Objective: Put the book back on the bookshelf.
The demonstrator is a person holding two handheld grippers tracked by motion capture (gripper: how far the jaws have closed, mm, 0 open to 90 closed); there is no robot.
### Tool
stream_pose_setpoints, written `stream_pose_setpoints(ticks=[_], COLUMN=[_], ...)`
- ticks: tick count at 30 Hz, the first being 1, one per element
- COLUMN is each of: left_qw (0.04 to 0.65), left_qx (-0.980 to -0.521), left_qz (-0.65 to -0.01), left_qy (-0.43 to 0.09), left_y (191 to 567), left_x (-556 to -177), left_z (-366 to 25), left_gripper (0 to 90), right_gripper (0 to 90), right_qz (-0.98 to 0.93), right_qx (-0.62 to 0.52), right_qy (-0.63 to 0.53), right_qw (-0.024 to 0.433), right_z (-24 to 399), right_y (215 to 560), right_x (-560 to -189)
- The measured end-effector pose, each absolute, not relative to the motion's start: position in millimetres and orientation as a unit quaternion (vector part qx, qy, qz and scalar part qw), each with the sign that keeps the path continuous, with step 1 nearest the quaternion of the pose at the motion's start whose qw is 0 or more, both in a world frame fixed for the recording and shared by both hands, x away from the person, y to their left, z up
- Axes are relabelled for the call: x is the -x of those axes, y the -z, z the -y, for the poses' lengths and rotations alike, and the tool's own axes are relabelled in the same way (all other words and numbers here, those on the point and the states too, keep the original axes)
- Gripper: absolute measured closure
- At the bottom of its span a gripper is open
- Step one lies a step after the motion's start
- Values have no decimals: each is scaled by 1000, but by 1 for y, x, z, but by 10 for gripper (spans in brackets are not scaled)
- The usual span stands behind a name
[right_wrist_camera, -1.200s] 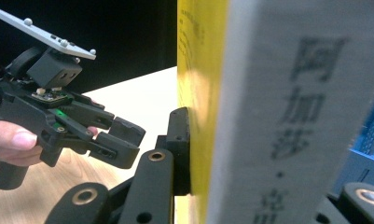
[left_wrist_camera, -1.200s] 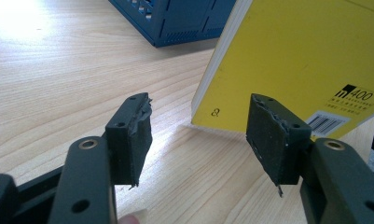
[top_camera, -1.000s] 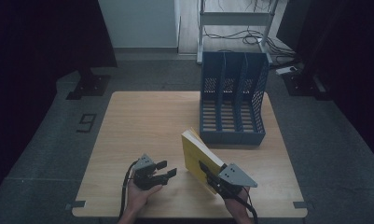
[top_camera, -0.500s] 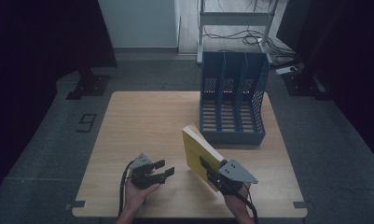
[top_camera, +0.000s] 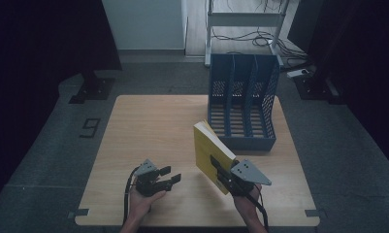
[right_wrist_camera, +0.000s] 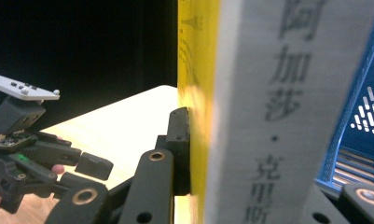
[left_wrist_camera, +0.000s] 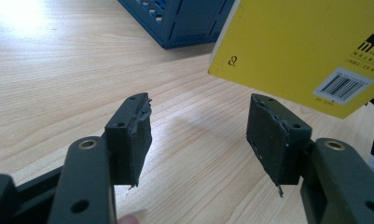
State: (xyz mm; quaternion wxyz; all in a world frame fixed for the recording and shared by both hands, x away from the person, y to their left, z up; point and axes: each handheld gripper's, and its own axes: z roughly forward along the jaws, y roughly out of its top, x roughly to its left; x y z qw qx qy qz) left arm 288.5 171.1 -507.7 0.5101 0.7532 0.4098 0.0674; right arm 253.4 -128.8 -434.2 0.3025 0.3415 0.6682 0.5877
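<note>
While the yellow paperback book hangs tilted above the wooden table, clamped in the right gripper, the blue three-slot file rack beyond awaits it; the left gripper idles open, empty.

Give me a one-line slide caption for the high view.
Right gripper clamps a yellow book upright near the blue file rack; left gripper rests open.

A light wooden table bears a blue file rack.
</note>
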Motion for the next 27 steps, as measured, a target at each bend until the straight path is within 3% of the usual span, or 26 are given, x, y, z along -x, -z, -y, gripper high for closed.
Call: stream_pose_setpoints(ticks=[27], left_qw=[514], left_qx=[-749], left_qz=[-413], left_qy=[-71], left_y=[505], left_x=[-288], left_z=[-176], left_gripper=[402], right_gripper=[746], right_qz=[-646], right_qx=[-347], right_qy=[-605], right_qw=[309], right_z=[131], right_y=[415], right_x=[-267])
